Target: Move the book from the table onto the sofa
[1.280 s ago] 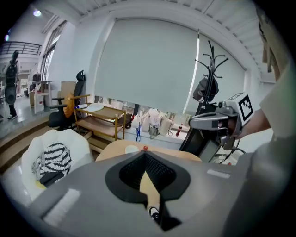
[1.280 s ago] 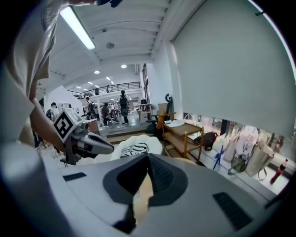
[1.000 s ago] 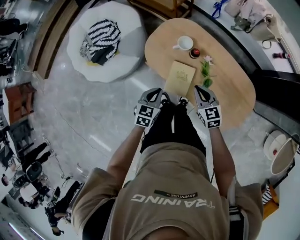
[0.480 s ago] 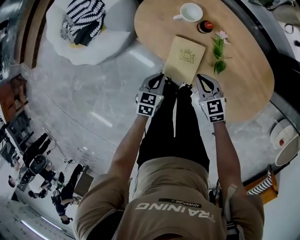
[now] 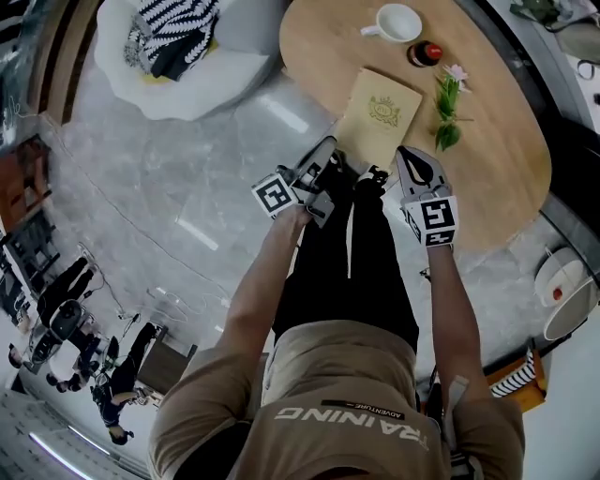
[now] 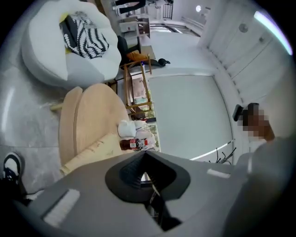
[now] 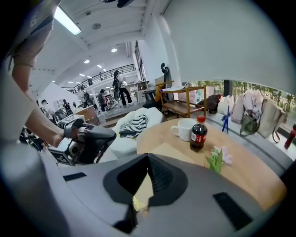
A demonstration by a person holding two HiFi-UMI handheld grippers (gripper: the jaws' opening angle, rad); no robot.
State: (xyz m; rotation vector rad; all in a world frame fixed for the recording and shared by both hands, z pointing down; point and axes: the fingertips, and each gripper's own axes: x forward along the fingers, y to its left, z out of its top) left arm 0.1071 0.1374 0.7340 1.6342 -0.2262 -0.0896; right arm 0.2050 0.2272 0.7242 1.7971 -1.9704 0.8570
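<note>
A tan book (image 5: 380, 105) with a gold emblem lies on the oval wooden table (image 5: 497, 159), its near end at the table's edge. My left gripper (image 5: 328, 152) is rolled on its side just left of that near end, shut and empty. My right gripper (image 5: 408, 159) hovers at the book's near right corner with its jaws together and nothing between them. In the right gripper view the book (image 7: 163, 150) shows just beyond my right gripper (image 7: 148, 157). The white sofa (image 5: 178, 66) with a striped cloth (image 5: 173, 23) stands left of the table. In the left gripper view my left gripper (image 6: 145, 159) points past the book (image 6: 92, 149).
A white cup (image 5: 396, 22), a small dark bottle (image 5: 425, 53) and a flower sprig (image 5: 448, 103) stand beyond the book. A round white object (image 5: 562, 291) sits on the floor at right. People stand far off at lower left (image 5: 66, 328).
Both grippers have come down to the book's near end. The left gripper has rolled onto its side, its marker cube now facing left.
</note>
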